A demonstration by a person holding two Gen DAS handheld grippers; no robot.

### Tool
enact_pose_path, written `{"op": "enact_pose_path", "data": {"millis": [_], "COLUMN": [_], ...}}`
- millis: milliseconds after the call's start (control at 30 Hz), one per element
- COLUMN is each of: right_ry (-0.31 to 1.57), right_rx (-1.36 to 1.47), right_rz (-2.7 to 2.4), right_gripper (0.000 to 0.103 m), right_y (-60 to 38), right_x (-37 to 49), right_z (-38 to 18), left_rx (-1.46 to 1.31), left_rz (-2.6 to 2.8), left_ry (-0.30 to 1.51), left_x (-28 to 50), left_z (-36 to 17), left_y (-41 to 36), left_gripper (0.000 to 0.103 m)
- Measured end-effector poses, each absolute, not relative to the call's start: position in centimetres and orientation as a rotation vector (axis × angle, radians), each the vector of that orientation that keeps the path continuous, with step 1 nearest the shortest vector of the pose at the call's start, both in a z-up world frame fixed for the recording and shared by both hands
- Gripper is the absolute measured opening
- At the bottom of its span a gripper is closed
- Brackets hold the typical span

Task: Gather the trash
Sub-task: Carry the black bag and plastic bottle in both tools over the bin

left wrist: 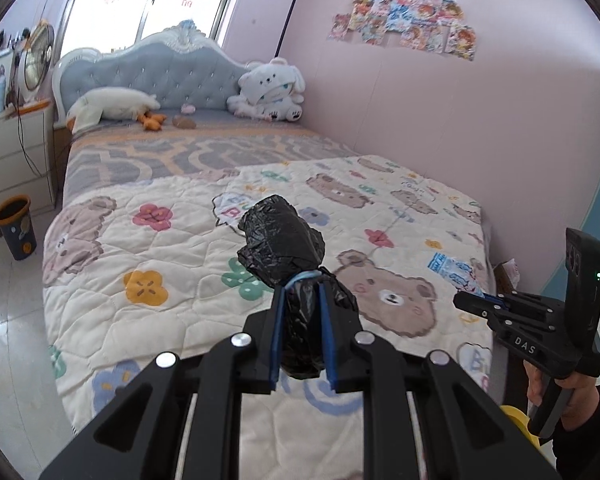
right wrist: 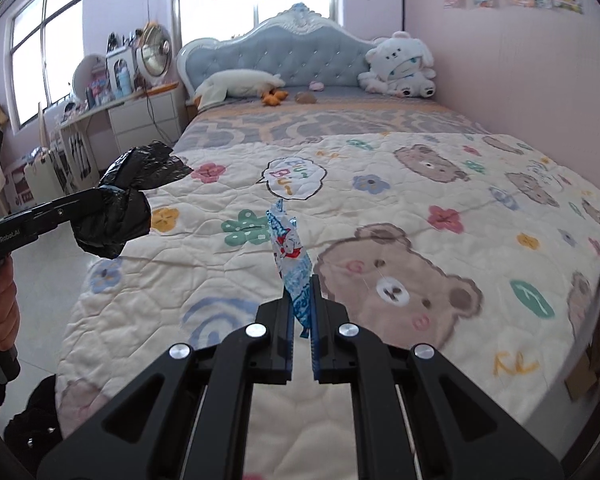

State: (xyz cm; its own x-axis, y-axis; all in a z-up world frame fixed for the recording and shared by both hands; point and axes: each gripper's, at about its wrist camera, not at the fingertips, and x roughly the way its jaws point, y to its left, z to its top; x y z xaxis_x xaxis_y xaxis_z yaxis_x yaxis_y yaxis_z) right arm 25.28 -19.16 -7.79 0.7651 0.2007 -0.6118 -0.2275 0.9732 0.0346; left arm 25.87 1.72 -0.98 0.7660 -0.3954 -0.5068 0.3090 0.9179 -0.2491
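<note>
left claw [left wrist: 302,280] clenched on a black bag [left wrist: 284,240], a bundled roll with a blue band round its neck, pinched low so most of it sticks out past the tips; reads as the trash bag kept ready rather than trash itself, though i can't tell for sure. right claw [right wrist: 302,280] clenched on a wrapper [right wrist: 290,248], blue and white, crinkly, gripped by its lower end so it stands up between the pads; thin film, so only a tight pinch keeps it. both items are in the air over the foot of the bed [left wrist: 140,320], nothing touching the quilt. in the left view the right claw [left wrist: 474,303] sits off to the right with the wrapper [left wrist: 454,270] poking forward; in the right view the left claw [right wrist: 112,200] is at far left with the bag [right wrist: 116,208] hanging off it. claws well apart, so no handoff yet. bin [left wrist: 15,226] on the floor left of the bed, beside the drawers, looks like the likely drop spot. plush toys at the headboard are not trash. judgement: pickup done, carry or bagging step next; bag would need opening first, hard with both claws full.
</note>
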Motion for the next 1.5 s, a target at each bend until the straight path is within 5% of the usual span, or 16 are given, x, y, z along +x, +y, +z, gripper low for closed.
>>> {"op": "enact_pose_path", "data": {"millis": [967, 1500], "right_ry": [0.517, 0.665], "right_rx": [0.124, 0.255], "right_rz": [0.012, -0.073], "right_gripper": [0.006, 0.007], "right_y": [-28.8, -34.3], "right_x": [-2.0, -6.6], "right_z": [-4.3, -10.5], "left_rx": [-0.007, 0.072], "left_rz": [-0.633, -0.801], "left_ry": [0.399, 0.713], "left_x": [6.4, 7.1], "left_z": [4.4, -5.5], "left_y": [-10.0, -19.1], "left_gripper": [0.016, 0.017]}}
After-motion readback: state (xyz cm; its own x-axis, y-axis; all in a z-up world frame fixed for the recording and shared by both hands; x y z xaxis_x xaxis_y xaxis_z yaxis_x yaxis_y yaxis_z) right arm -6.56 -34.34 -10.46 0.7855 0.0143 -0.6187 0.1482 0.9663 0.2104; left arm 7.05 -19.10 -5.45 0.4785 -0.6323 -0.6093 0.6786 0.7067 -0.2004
